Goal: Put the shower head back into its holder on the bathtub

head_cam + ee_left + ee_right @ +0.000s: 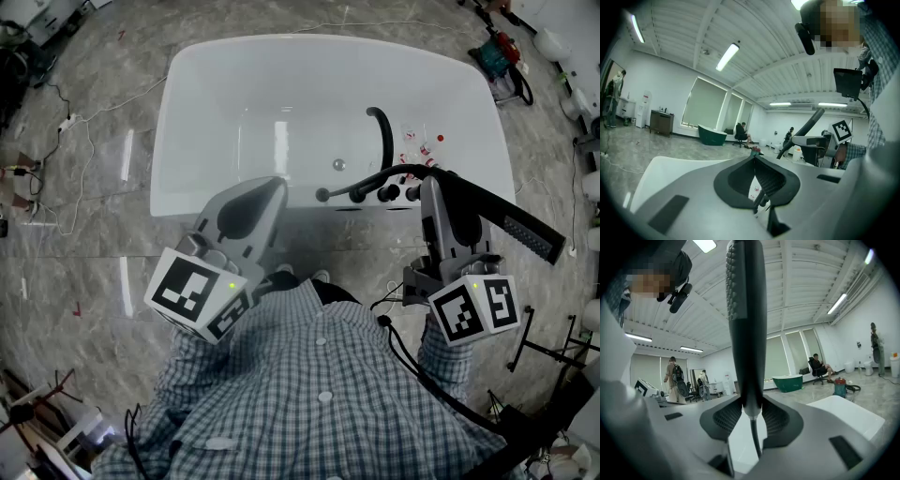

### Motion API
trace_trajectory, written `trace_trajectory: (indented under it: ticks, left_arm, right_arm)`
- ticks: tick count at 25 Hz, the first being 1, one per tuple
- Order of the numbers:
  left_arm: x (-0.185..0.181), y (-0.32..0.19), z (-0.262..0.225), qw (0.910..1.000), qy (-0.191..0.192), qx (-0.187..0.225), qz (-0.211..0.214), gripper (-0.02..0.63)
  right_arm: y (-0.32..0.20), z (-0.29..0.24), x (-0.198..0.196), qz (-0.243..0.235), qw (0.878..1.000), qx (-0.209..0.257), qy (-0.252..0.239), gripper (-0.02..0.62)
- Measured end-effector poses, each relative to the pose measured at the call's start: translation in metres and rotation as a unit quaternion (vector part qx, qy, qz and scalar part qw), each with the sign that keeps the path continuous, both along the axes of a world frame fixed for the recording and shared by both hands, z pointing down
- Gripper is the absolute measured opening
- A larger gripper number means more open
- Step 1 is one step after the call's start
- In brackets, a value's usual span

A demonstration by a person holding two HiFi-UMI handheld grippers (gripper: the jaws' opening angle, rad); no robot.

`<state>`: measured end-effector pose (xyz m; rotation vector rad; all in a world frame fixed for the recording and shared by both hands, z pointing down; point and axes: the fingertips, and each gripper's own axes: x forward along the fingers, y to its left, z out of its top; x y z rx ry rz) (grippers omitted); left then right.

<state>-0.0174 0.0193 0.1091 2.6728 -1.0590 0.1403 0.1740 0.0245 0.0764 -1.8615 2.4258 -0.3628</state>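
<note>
Fingers of right gripper (751,409) clenched on shower head (745,324) handle | left gripper (755,161) fingers closed, empty | shower head: long slim black wand, dotted nozzle face, dark hose (755,439) below | head view: right of centre, by white bathtub (216,84) near rim

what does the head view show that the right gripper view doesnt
Only the head view: the whole white bathtub, the black taps on its rim and the left gripper. Only the right gripper view: its pads pressed on the shower head, and a green tub far behind. Both: the right gripper holding that shower head.
</note>
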Motion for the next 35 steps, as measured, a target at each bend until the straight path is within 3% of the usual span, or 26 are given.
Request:
trace_trajectory:
  ticks: [35]
  left_arm:
    - [-0.0061,-0.0005,0.0035,0.9998,-0.004,-0.014,-0.012,0.009]
  right_arm:
    - [-0.0042,0.0011,-0.0064,-0.014,1.000,-0.010,0.001,0.133]
